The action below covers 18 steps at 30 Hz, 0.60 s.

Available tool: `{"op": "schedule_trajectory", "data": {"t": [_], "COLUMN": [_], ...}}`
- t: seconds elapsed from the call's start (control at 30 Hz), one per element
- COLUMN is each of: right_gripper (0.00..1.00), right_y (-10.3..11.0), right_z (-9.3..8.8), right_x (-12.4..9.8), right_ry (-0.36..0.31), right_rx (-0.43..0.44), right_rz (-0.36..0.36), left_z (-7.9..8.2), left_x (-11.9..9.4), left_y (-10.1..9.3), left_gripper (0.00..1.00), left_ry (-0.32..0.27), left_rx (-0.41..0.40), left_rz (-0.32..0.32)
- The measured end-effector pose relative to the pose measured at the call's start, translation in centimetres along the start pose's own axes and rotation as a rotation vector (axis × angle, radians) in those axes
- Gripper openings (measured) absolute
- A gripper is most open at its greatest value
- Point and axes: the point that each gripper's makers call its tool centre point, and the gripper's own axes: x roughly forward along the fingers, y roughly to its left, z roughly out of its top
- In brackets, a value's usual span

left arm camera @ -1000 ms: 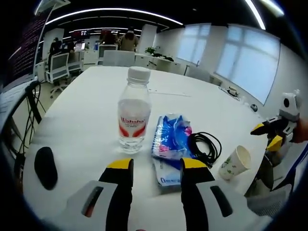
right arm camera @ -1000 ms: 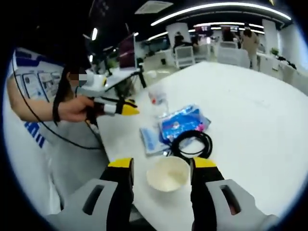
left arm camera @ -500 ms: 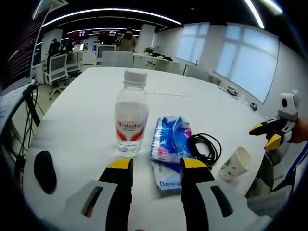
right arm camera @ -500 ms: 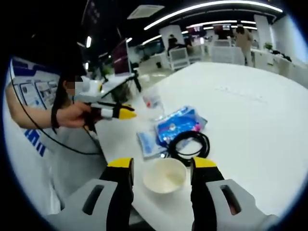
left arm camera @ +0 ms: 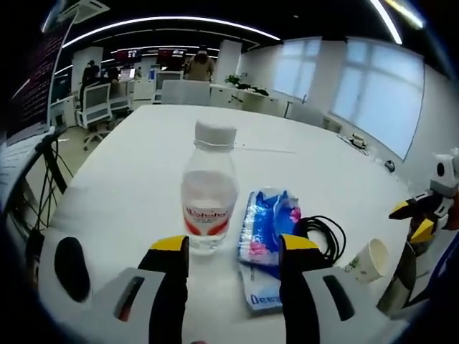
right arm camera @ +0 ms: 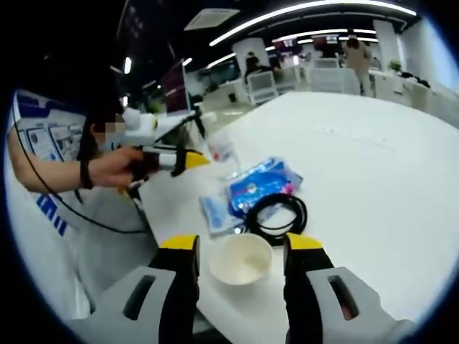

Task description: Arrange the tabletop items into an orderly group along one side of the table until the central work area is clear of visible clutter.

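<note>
A clear water bottle (left arm camera: pixel 209 190) with a white cap and red label stands upright on the white table (left arm camera: pixel 143 158), just ahead of my open left gripper (left arm camera: pixel 233 247). To its right lie a blue snack packet (left arm camera: pixel 269 220) on a pale packet, a coiled black cable (left arm camera: pixel 320 234) and a tipped paper cup (left arm camera: pixel 368 259). In the right gripper view the paper cup (right arm camera: pixel 241 259) lies mouth toward me between the tips of my open right gripper (right arm camera: pixel 239 246). Beyond it sit the cable (right arm camera: pixel 275 213), the blue packet (right arm camera: pixel 259 184) and the bottle (right arm camera: pixel 221 149), with the left gripper (right arm camera: pixel 171 161) held in a person's hand beside the bottle.
A black mouse-like object (left arm camera: pixel 72 265) lies at the table's near left edge. Office chairs (left arm camera: pixel 99 101) and desks stand beyond the far end. The far half of the table (right arm camera: pixel 373 165) is bare white. A thin line (left arm camera: pixel 265 149) marks the tabletop behind the bottle.
The left gripper has moved closer to the bottle, which now stands between its tips' line. The right gripper has barely shifted, the cup staying between its tips.
</note>
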Motion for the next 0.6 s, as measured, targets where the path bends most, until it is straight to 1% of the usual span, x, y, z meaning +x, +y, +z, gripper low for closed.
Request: {"op": "schedule_trajectory", "data": {"t": [0.1, 0.3, 0.4, 0.47, 0.53, 0.6], "right_gripper": [0.45, 0.45, 0.45, 0.45, 0.45, 0.45], "right_y": [-0.2, -0.5, -0.5, -0.6, -0.6, -0.8], "right_z": [-0.2, -1.0, -1.5, -1.7, -1.9, -2.0], "right_x": [-0.2, -1.0, -1.2, -1.4, -1.5, -1.6], "right_ry": [0.002, 0.012, 0.024, 0.026, 0.03, 0.033], "right_rx": [0.006, 0.029, 0.038, 0.044, 0.052, 0.057], "right_rz": [-0.005, -0.024, -0.033, -0.037, -0.043, -0.05], "left_z": [0.7, 1.4, 1.6, 2.1, 2.2, 2.4], "left_x": [1.0, 2.5, 3.0, 3.3, 3.7, 3.8], "left_y": [0.8, 1.5, 1.7, 1.7, 1.7, 1.8], "left_gripper": [0.52, 0.55, 0.53, 0.5, 0.49, 0.42], "left_ry": [-0.019, -0.029, -0.037, -0.051, -0.054, -0.058], "left_rx": [-0.013, -0.023, -0.024, -0.032, -0.028, -0.023], "left_rz": [0.022, 0.052, 0.063, 0.062, 0.062, 0.062]}}
